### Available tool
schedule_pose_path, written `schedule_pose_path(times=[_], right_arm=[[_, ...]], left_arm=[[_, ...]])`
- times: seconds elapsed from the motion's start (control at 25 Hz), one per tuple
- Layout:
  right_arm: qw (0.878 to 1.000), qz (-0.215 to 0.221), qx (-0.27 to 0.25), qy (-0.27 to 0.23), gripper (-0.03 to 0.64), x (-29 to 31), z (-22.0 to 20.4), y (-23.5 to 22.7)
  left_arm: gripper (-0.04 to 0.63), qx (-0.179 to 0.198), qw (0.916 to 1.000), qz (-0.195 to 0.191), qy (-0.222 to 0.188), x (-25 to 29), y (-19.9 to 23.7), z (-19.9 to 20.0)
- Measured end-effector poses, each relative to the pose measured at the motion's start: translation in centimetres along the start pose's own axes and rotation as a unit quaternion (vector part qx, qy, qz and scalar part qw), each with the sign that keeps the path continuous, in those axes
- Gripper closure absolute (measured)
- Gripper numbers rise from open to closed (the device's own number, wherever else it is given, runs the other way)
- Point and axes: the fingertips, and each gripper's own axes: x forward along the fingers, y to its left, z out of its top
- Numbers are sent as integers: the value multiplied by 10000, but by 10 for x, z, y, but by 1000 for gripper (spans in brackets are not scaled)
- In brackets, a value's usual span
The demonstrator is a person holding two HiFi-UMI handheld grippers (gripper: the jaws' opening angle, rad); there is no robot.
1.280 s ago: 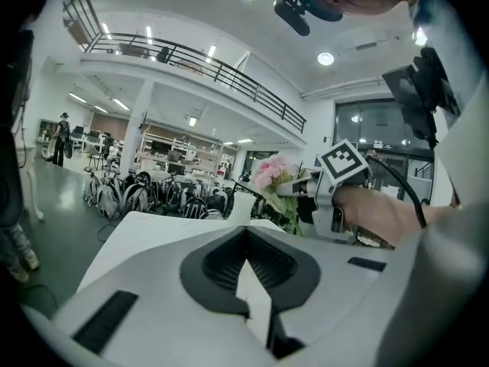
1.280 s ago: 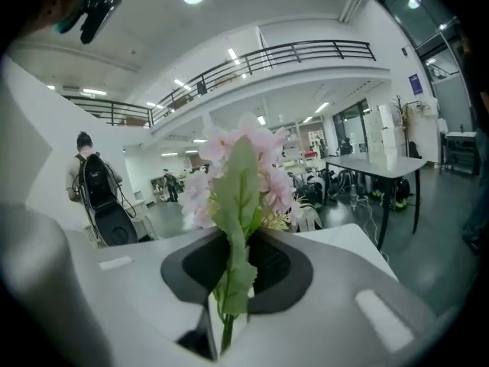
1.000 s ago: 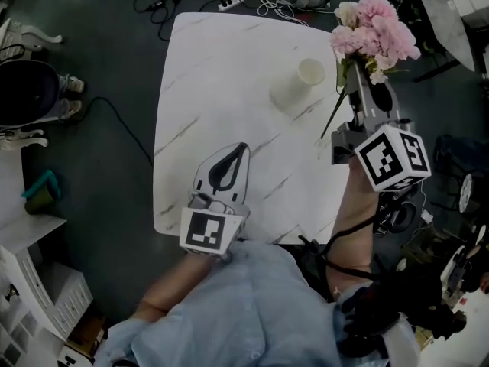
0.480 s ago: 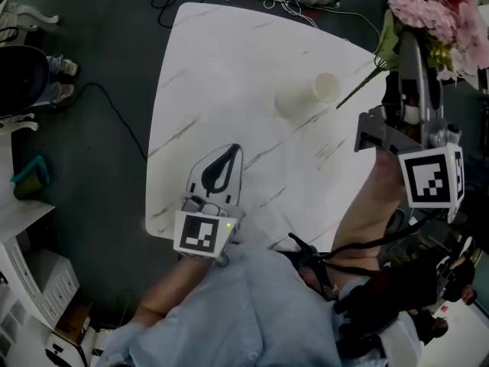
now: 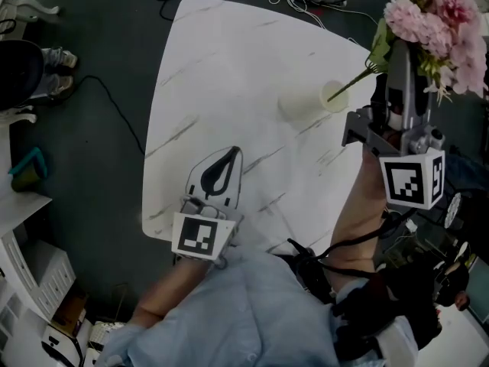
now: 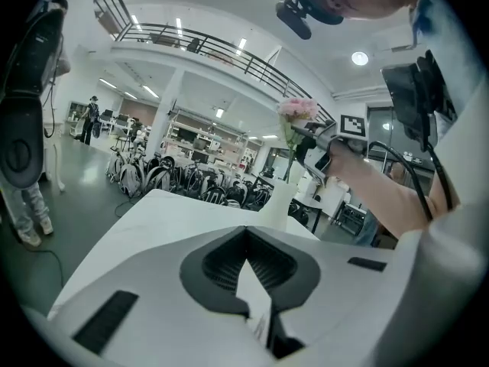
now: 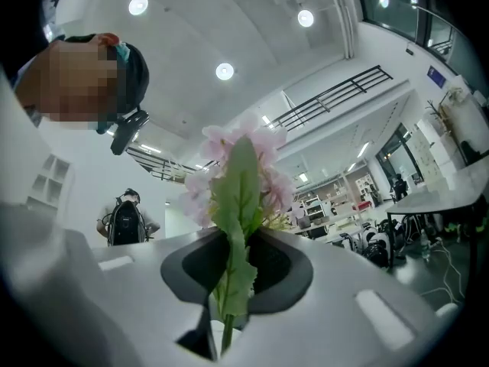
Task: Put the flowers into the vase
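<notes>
The flowers (image 5: pixel 432 21), a bunch of pink blooms, are held in the air beyond the right edge of the tabletop (image 5: pixel 221 67). One long stem (image 5: pixel 353 82) slants down towards the vase (image 5: pixel 306 102). The vase is white and stands upright near the far right corner. The stem's end lies at the mouth of the vase, but no view shows whether it is inside or just above the rim.

The right gripper (image 5: pixel 397 56) has its fingers clamped on the stems just below the blooms, with a green leaf (image 7: pixel 233 228) hanging in front of the jaws. The left gripper (image 5: pixel 221 170) sits over the near edge of the tabletop, well away from the vase. Its fingers are together and hold nothing.

Risks noted:
- Nothing steadies the vase. A stem end that catches the rim could push it over or towards the table edge.
- The bunch is top-heavy. Let go while it leans, it may tip the vase or fall out.
</notes>
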Motion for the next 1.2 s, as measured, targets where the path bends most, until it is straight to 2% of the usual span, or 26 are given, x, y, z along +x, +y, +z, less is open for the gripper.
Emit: schedule_pose_path(times=[0.2, 0.4, 0.56, 0.76, 0.92, 1.12, 1.2], right_arm=[[9998, -32, 78, 181, 559, -18, -39, -9], [9988, -71, -63, 490, 551, -36, -70, -15], [9958, -70, -373, 838, 529, -51, -95, -10], [9896, -39, -860, 1155, 511, -69, -127, 17], [9842, -95, -1212, 1289, 489, -74, -136, 22], [9838, -206, -1060, 1429, 420, -79, -135, 19], [9842, -245, -958, 1468, 410, -83, -135, 18]], left_arm=[[591, -9, 9999, -4, 100, 5, 2, -8], [591, 7, 9998, -43, 168, 11, -6, -12], [591, 22, 9997, -86, 206, 13, -9, -14], [591, 98, 9996, -160, 187, 3, -5, -15], [589, 121, 9996, -201, 169, 3, -7, -12], [591, 177, 9997, -118, 145, 1, -11, -4], [591, 236, 9994, -209, 122, -1, -15, -4]])
